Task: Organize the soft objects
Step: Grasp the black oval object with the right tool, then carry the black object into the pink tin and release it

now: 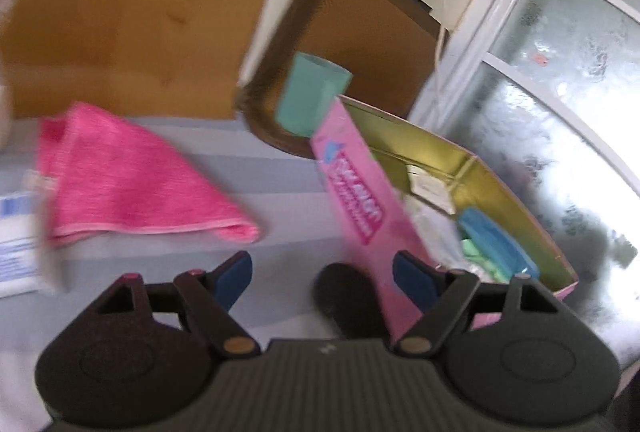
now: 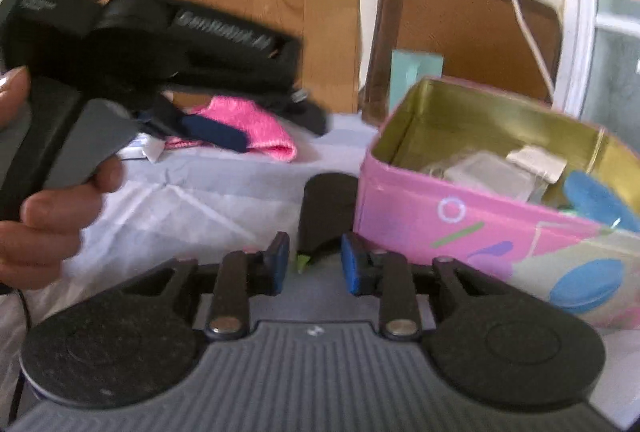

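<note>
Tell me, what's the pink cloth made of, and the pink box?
The pink cloth looks like soft terry or microfibre: fuzzy, matte, folded floppy, with a stitched edge. The pink box seems to be a metal tin, though it could be foil-lined card: its inside shines gold, and its outside is glossy printed pink.

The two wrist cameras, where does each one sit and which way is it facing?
Left wrist: sits behind the left claw, looking forward and downward at the pink cloth and pink box on the bed; only its own open claw shows.
Right wrist: sits behind the right claw, facing the box; a hand holding the left claw shows on its left.
Shared: box, pink cloth, teal cup, brown tray.
</note>
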`<state>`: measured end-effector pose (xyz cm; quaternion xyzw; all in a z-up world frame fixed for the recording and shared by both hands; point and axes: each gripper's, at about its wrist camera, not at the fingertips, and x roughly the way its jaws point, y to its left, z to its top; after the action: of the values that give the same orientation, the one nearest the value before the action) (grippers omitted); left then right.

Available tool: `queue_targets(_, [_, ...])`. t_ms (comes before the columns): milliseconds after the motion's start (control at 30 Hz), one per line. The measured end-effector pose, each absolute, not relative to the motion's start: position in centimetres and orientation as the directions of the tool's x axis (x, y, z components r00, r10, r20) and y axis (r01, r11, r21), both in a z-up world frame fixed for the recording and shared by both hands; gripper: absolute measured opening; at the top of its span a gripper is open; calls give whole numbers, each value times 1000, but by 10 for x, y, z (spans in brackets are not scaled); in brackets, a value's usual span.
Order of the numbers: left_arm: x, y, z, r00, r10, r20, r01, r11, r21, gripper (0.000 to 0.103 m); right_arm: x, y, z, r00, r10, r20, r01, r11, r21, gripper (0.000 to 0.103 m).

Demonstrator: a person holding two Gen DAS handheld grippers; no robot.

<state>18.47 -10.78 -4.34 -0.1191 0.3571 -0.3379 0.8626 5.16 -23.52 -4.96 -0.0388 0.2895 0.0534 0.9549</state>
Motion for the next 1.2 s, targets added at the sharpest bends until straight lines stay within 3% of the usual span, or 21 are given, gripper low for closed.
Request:
queue_targets(100, [199,-123,-57,459,-712,-532,506,702,-502,79,57,-245,-52,805,135,-577,-146,989,28,16])
queue_targets(400, [201,-115,-75,422,-754,-503,442,656,-612,79,48,-242,-52,797,209,-566,-209,976,65,16])
queue_targets(767, [102,-63,-67,422,-757,-499,467,653,-597,81,-47,-225,-52,764,310,-565,-341,939,54,15])
queue_targets(833, [85,-51,-65,446,-750,-489,459,660,-594,82,-55,-229,-50,777,315,-545,-335,940,66,20])
queue_targets(900, [75,-36,-62,474,-737,-482,418,670,-613,83,-53,-230,-47,784,306,-540,-329,943,57,62])
queue_targets(933, [73,-29,-61,486,-730,-481,394,674,-625,83,-51,-230,-45,791,304,-531,-327,944,53,66])
queue_targets(1133, [59,-16,-51,513,-691,-509,326,705,-630,83,-21,-218,-47,784,281,-553,-325,946,20,67])
queue_targets(1200, [56,-22,-52,502,-690,-521,334,711,-619,83,-13,-218,-54,765,273,-583,-315,949,30,62])
